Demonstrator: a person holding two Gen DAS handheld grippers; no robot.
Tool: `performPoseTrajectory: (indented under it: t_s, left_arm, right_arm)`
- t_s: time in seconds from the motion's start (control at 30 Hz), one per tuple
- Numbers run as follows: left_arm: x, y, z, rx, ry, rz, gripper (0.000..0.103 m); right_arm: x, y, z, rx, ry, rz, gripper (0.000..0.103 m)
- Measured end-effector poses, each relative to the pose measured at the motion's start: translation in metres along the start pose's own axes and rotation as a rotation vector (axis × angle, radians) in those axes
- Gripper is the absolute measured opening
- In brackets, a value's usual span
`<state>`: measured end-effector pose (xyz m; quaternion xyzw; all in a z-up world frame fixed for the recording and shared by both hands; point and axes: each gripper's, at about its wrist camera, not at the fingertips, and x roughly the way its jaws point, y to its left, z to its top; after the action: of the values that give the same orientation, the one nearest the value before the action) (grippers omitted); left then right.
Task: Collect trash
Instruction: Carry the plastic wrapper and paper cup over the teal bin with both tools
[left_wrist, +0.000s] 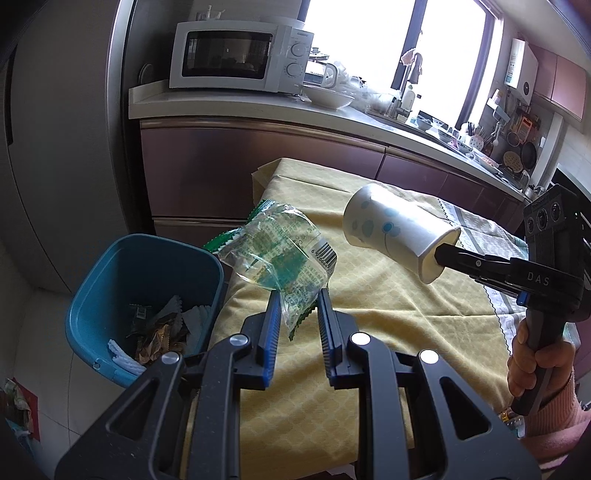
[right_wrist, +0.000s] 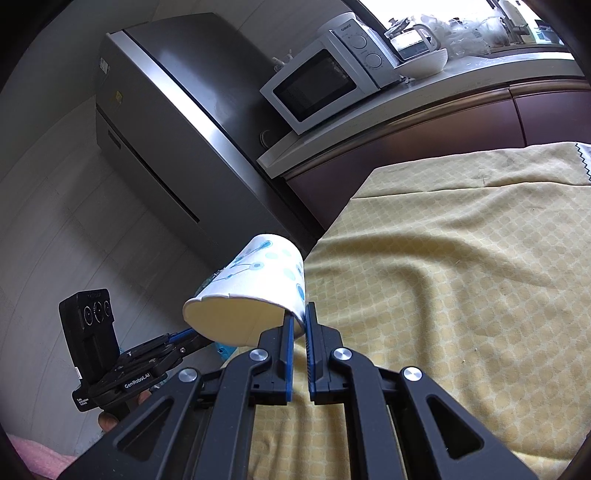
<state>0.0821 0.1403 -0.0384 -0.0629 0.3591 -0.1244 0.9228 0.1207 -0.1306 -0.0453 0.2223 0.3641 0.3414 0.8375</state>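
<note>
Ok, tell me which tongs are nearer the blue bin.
Left. The left tongs, gripping a clear wrapper, sit just beside the blue bin. The right tongs, pinching a paper cup, are farther off over the table.

A white microwave (left_wrist: 240, 59) is set on the pale kitchen desk (left_wrist: 229, 107), with a white bowl (left_wrist: 328, 98) just beside it and a glass kettle (left_wrist: 327, 74) behind the bowl. Dark reddish cabinet fronts (left_wrist: 258, 162) are seen below. A tall steel refrigerator (right_wrist: 177, 122) is placed next to the microwave. A yellow patterned tablecloth (left_wrist: 369, 314) is spread in the foreground. Bright windows (left_wrist: 369, 40) are seen behind the clutter.
</note>
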Motion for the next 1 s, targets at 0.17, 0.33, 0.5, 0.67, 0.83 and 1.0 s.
performPoseTrajectory:
  t_s: [0.17,0.33,0.5,0.67,0.83,1.0]
  left_arm:
    - [-0.002,0.003,0.0,-0.004,-0.002,0.009,0.02]
    - [-0.005,0.007,-0.001,-0.009,-0.006,0.018,0.02]
    - [-0.007,0.012,-0.001,-0.017,-0.009,0.026,0.02]
    - [-0.01,0.016,-0.001,-0.024,-0.012,0.033,0.02]
    - [-0.012,0.022,-0.002,-0.033,-0.015,0.043,0.02]
    - [-0.015,0.029,-0.002,-0.042,-0.018,0.053,0.02]
  right_arm:
    - [0.004,0.003,0.001,-0.006,0.01,0.009,0.005]
    - [0.009,0.006,0.0,-0.014,0.02,0.019,0.005]
    - [0.013,0.009,0.001,-0.02,0.029,0.028,0.005]
    - [0.017,0.012,0.001,-0.026,0.037,0.036,0.005]
    - [0.022,0.014,0.0,-0.027,0.045,0.043,0.005]
    - [0.029,0.016,0.001,-0.024,0.054,0.05,0.005]
